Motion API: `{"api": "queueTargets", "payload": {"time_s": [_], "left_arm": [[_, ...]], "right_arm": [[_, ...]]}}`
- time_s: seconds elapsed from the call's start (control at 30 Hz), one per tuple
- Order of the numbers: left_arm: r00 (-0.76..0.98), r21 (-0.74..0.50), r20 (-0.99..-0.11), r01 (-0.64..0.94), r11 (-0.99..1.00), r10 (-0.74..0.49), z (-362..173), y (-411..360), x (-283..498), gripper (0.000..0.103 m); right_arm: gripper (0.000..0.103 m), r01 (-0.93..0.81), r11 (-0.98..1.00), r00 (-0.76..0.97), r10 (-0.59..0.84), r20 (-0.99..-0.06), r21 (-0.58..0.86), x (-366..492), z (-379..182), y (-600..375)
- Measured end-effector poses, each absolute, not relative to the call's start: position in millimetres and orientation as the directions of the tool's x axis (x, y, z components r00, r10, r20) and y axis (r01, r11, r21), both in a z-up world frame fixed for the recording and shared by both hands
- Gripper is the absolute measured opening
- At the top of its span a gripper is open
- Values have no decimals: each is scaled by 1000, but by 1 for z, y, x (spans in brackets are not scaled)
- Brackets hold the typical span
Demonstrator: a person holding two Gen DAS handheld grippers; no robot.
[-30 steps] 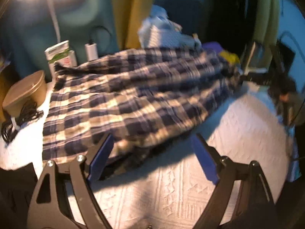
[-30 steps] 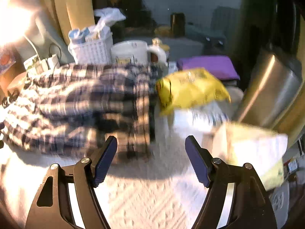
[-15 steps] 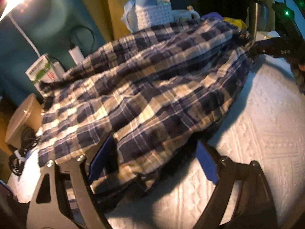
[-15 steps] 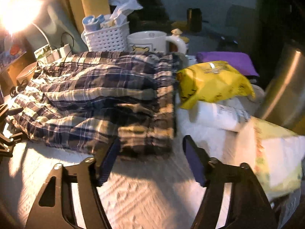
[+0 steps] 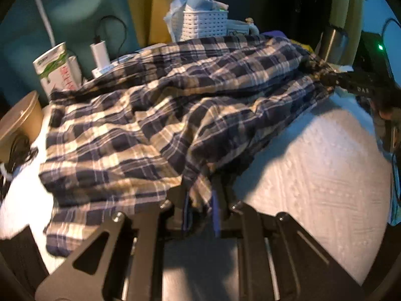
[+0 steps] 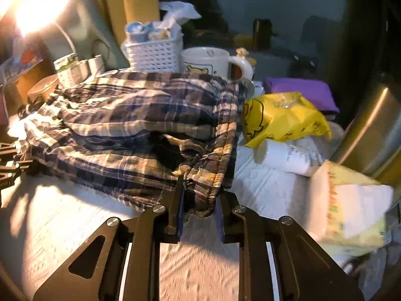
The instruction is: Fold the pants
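So the plaid pants (image 5: 175, 115) are lying in a rumpled heap across the white textured cloth (image 5: 313, 175) that covers the tabletop, spread out sideways with lots of folds and ridges in them. The left hand-held gripper (image 5: 200, 208) has its two blue-padded fingers drawn in close together with a bunch of the fabric caught between them; that's the near edge of the pants, about the middle of the heap as the left wrist camera sees it, and the cloth drapes down right over the fingertips.

The right hand-held gripper (image 6: 199, 208) is doing the same thing at the other end: fingers narrowed on the gathered waistband corner (image 6: 213, 175), which hangs down between the pads. From that side the pants (image 6: 140, 125) sit just ahead and to the left of the gripper, piled in a couple of layers.

Around the pile it's pretty cluttered. A white basket (image 6: 154, 54) and a white mug (image 6: 208, 61) stand right behind the pants, a yellow bag (image 6: 283, 118) lies just beside the waistband end, with a white tube (image 6: 288, 158) below it and a purple cloth (image 6: 300, 92) behind it. A steel container (image 6: 371, 130) stands further right. On the far left there's a green and white carton (image 5: 54, 67) and a charger (image 5: 100, 54) near the leg end of the pants. A lamp (image 6: 37, 10) glares in the top left corner.
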State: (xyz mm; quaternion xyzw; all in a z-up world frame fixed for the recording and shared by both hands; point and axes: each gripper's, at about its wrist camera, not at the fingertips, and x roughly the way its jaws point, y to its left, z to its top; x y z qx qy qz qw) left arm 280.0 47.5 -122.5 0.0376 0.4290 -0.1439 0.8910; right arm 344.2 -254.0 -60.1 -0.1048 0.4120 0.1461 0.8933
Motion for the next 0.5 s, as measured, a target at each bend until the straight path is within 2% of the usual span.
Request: {"api": "queueTargets", "payload": {"time_s": [0.33, 0.5], "left_arm": [[606, -133, -758, 219, 967, -241, -107, 59, 224, 14], [616, -173, -754, 150, 973, -229, -99, 78, 198, 16]], "right_arm": [[20, -365, 923, 636, 152, -756, -121, 276, -21, -268], [20, -323, 939, 609, 114, -785, -115, 251, -33, -295]]}}
